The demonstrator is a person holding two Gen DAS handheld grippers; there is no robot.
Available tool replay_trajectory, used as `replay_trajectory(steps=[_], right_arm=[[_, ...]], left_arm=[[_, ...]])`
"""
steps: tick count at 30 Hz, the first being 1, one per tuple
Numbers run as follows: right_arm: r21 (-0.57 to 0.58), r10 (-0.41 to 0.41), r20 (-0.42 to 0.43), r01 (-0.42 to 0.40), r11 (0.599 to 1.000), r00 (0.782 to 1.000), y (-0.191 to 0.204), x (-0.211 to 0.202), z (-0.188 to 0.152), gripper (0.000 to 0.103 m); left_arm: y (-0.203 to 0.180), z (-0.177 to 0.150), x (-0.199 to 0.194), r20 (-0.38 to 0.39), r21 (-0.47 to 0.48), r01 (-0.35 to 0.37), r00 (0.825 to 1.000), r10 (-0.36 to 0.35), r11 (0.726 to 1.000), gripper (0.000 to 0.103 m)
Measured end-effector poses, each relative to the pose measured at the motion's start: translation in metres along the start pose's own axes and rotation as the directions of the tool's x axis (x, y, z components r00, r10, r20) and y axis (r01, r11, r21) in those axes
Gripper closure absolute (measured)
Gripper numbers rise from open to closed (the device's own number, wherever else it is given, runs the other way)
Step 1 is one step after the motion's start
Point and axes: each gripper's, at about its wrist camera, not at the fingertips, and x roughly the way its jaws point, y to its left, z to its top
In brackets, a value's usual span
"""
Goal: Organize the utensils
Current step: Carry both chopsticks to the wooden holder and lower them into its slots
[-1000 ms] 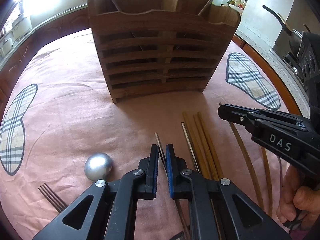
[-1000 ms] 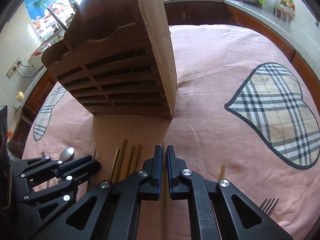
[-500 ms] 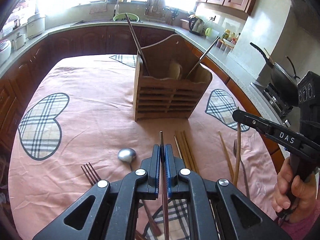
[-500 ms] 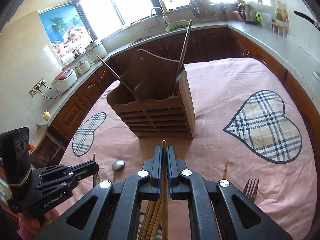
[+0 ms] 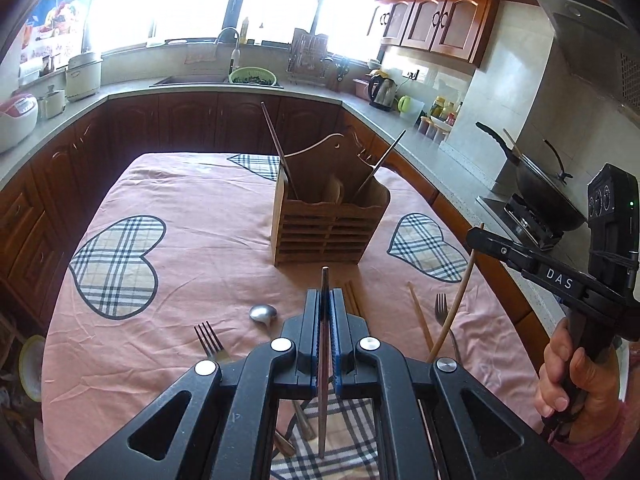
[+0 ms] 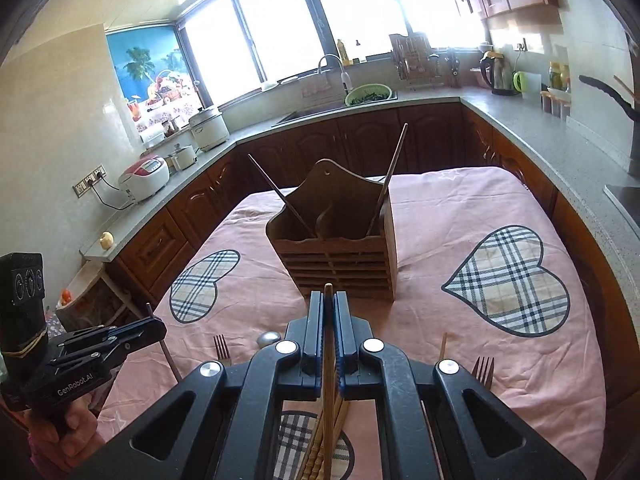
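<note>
On the pink tablecloth [image 5: 208,208], printed with plaid hearts, a slatted wooden utensil holder [image 5: 328,224] stands upright near the middle, with two dark chopsticks leaning out of it, one to each side. Both grippers hang above the near edge of the table, angled down toward the holder. The left gripper [image 5: 325,300] is clenched on a dark metal chopstick [image 5: 324,360]; its long axis runs straight along the fingers, its tip pointing ahead at the holder and its other end hanging below the jaws. The right gripper [image 6: 328,304] is clamped on a wooden chopstick [image 6: 329,360] lined up the same way, its tip just past the pads and pointing at the holder; from the left wrist view this stick slants up from the cloth toward the right hand [image 5: 576,372]. Loose on the cloth lie a spoon [image 5: 263,315], a fork [image 5: 208,340] to its left, a second fork [image 5: 442,312] to the right, one wooden chopstick [image 5: 419,316] beside it, and a bundle of wooden chopsticks [image 6: 320,444] under the right gripper. Around the table runs a grey counter [image 6: 532,128] on dark wood cabinets, with a sink under bright windows, a kettle, rice cookers and a wok on the stove.
</note>
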Motion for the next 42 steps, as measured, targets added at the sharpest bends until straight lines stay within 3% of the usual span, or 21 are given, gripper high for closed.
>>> replay_trajectory(steps=[9,18,24,29,38,42], right_arm=[[-0.016,-0.009,0.060,0.010,1.000,0.998,0.006,-0.024,0.006,0.099],[-0.005,-0.022,0.118,0.023,1.000,0.993,0.000,-0.033,0.021,0.099],[0.015,-0.025,0.177,0.023,1.000,0.984,-0.004,-0.035,0.044,0.099],[0.038,-0.043,0.246,0.034,0.999,0.968,-0.008,-0.035,0.074,0.098],[0.114,-0.073,0.384,0.031,0.993,0.920,-0.025,-0.026,0.135,0.098],[0.147,-0.087,0.390,0.032,0.989,0.917,-0.038,-0.003,0.150,0.098]], left_arm=[[-0.002,-0.002,-0.028,0.066,0.005,0.001,0.998,-0.001,1.000,0.100],[0.001,0.016,-0.039,0.136,0.006,0.004,0.991,-0.005,1.000,0.100],[0.004,0.040,-0.044,0.215,0.002,0.001,0.977,-0.001,1.000,0.100],[0.007,0.067,-0.046,0.300,-0.001,-0.007,0.954,0.007,1.000,0.100],[0.013,0.118,-0.004,0.388,-0.024,-0.054,0.920,0.059,0.998,0.100],[0.018,0.129,0.034,0.394,-0.059,-0.069,0.915,0.087,0.996,0.100]])
